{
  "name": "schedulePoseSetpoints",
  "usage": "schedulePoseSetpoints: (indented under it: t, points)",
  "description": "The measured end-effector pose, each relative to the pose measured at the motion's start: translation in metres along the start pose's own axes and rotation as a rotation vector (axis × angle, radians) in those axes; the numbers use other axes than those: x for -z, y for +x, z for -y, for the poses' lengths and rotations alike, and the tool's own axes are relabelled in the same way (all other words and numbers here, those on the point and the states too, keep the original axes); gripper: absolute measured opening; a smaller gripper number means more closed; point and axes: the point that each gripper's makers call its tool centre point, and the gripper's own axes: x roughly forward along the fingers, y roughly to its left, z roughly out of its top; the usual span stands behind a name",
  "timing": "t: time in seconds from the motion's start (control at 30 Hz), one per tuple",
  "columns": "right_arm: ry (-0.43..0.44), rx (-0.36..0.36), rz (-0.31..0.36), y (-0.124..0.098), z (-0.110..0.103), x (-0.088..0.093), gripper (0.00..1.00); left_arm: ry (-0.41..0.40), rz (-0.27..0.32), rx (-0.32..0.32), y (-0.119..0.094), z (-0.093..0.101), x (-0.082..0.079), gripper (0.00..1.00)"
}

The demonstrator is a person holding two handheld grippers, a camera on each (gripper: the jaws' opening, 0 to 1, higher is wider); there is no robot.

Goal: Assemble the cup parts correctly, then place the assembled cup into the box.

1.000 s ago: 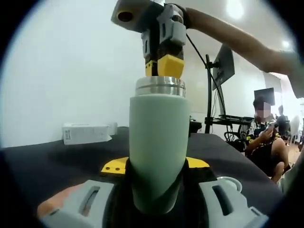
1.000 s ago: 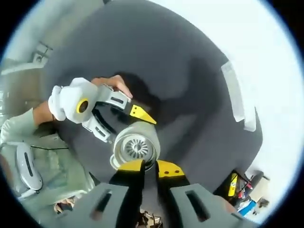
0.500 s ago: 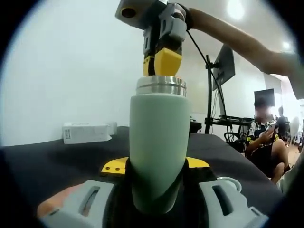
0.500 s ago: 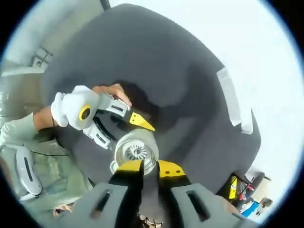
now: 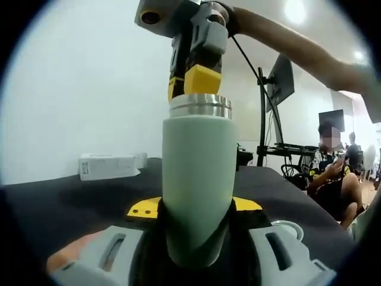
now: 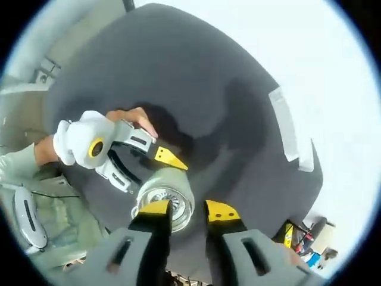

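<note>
Right gripper (image 6: 186,211) now wider, empty; left gripper (image 5: 196,208) round cup (image 5: 198,185); black table (image 6: 196,89), white wall (image 5: 89,83).

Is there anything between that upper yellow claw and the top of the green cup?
Nothing. In the left gripper view the right gripper hangs just above the cup, its yellow tips at the steel rim, with only wall behind.

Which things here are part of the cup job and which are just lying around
Job: cup, clamped by left hand-held gripper; right hand-held gripper, open above its steel rim; ring part on the table.
Lying about: white box; monitor.
</note>
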Motion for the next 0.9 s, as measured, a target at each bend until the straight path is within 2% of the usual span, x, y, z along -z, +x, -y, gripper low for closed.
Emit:
schedulePoseSetpoints:
  t: [0.1, 0.3, 0.37, 0.43, 0.5, 0.57, 0.6, 0.67, 0.73, 0.77, 0.83, 0.87, 0.9]
  points:
    - [0.006, 0.001, -0.02, 0.007, 0.004, 0.0, 0.19, 0.001, -0.002, 0.0, 0.0, 0.0, 0.0, 0.39]
    - [0.005, 0.015, -0.027, 0.003, 0.007, 0.001, 0.18, 0.002, -0.002, -0.002, 0.002, 0.0, 0.0, 0.39]
    - [-0.006, 0.038, 0.0, -0.005, 0.01, -0.002, 0.19, 0.0, 0.0, -0.001, 0.002, -0.001, 0.0, 0.39]
    - [0.001, 0.018, 0.031, -0.017, 0.007, -0.003, 0.19, -0.003, 0.001, 0.0, 0.001, -0.001, 0.0, 0.39]
    - [0.012, 0.044, 0.102, -0.037, 0.007, -0.004, 0.19, 0.0, 0.0, 0.0, 0.001, -0.001, 0.0, 0.39]
    - [-0.012, 0.074, 0.188, -0.062, 0.005, 0.007, 0.19, 0.001, -0.001, 0.0, 0.001, 0.0, 0.0, 0.39]
    - [-0.009, 0.098, 0.258, -0.074, 0.004, 0.011, 0.19, 0.001, -0.001, -0.001, 0.0, 0.0, 0.0, 0.39]
    - [-0.005, 0.098, 0.395, -0.09, -0.006, 0.027, 0.19, 0.001, -0.001, -0.001, 0.0, 0.0, 0.0, 0.39]
    - [-0.027, 0.107, 0.572, -0.099, -0.015, 0.042, 0.2, 0.001, -0.001, -0.001, 0.0, 0.0, 0.0, 0.39]
    - [0.002, 0.116, 0.612, -0.098, -0.018, 0.051, 0.22, 0.001, -0.001, -0.002, 0.0, 0.001, 0.0, 0.39]
    - [-0.002, 0.169, 0.751, -0.093, -0.022, 0.073, 0.28, 0.001, -0.001, -0.002, 0.0, 0.001, 0.0, 0.39]
    - [0.056, 0.186, 0.825, -0.082, -0.026, 0.09, 0.31, 0.0, 0.0, -0.003, 0.0, 0.0, 0.0, 0.39]
    - [0.065, 0.2, 0.851, -0.069, -0.033, 0.104, 0.35, 0.0, 0.0, -0.003, 0.0, 0.0, 0.0, 0.39]
